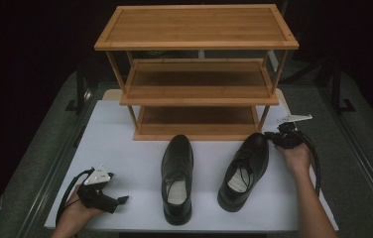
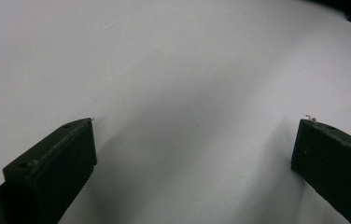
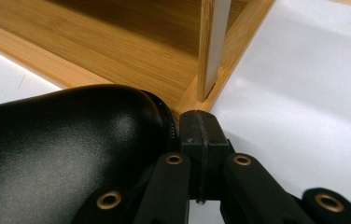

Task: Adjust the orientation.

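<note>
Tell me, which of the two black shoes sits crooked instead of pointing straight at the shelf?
The right-hand shoe: its toe angles rightward toward the right tool, which is shut beside it. The left-hand shoe points straight at the wooden shelf.

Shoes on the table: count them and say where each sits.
2. The left shoe stands before the rack's middle; the right shoe angles toward the rack's right post, its toe beside the right claw. None seems hidden.

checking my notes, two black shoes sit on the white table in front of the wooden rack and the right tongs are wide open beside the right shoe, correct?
Not quite. The right tongs are shut, their jaws pressed together beside the toe of the right shoe, as the right gripper view shows. The rest holds: two black shoes sit on the white table in front of the wooden rack.
</note>
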Tool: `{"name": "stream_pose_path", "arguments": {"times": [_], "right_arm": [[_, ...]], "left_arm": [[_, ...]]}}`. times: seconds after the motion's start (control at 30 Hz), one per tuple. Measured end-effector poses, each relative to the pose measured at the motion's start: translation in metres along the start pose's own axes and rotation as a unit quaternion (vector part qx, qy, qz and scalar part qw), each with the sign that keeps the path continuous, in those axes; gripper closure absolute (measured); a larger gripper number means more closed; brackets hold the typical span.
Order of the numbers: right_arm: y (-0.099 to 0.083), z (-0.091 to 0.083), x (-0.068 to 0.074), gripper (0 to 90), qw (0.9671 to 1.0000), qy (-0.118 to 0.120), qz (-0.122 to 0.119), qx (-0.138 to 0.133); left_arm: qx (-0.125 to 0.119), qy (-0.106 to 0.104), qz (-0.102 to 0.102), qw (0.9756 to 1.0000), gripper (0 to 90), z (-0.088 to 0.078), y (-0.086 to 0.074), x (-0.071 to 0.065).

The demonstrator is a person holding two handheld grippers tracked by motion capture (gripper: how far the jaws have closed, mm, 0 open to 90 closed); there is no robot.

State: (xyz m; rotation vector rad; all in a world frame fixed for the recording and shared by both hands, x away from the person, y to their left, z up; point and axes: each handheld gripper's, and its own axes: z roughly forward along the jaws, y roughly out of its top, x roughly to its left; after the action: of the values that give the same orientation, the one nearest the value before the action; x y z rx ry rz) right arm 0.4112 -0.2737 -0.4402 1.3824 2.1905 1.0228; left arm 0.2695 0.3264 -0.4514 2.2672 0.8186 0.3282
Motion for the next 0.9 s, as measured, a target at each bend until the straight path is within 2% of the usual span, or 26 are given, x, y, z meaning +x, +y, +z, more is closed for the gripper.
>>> {"name": "stream_pose_path", "arguments": {"times": [0.07,0.2,0.4,0.8,0.9], "right_arm": [[0.0,0.0,0.001,90.0,1.0,-0.004,-0.002,0.002],[0.001,0.001,0.004,90.0,1.0,0.003,-0.006,0.004],[0.001,0.001,0.016,90.0,0.9998,0.007,-0.018,0.007],[0.001,0.003,0.049,89.9,0.9984,0.026,-0.048,0.013],[-0.001,-0.001,0.048,89.9,0.9989,0.024,-0.04,0.01]], "left_arm": [[0.0,0.0,0.0,1.0,0.0,0.0,0.0,0.0],[0.0,0.0,0.0,1.0,0.0,0.0,0.0,0.0],[0.001,0.0,0.0,1.0,0.0,0.0,0.0,0.0],[-0.001,0.001,0.0,1.0,0.0,0.0,0.0,0.0],[-0.002,0.001,0.0,1.0,0.0,0.0,0.0,0.0]]}}
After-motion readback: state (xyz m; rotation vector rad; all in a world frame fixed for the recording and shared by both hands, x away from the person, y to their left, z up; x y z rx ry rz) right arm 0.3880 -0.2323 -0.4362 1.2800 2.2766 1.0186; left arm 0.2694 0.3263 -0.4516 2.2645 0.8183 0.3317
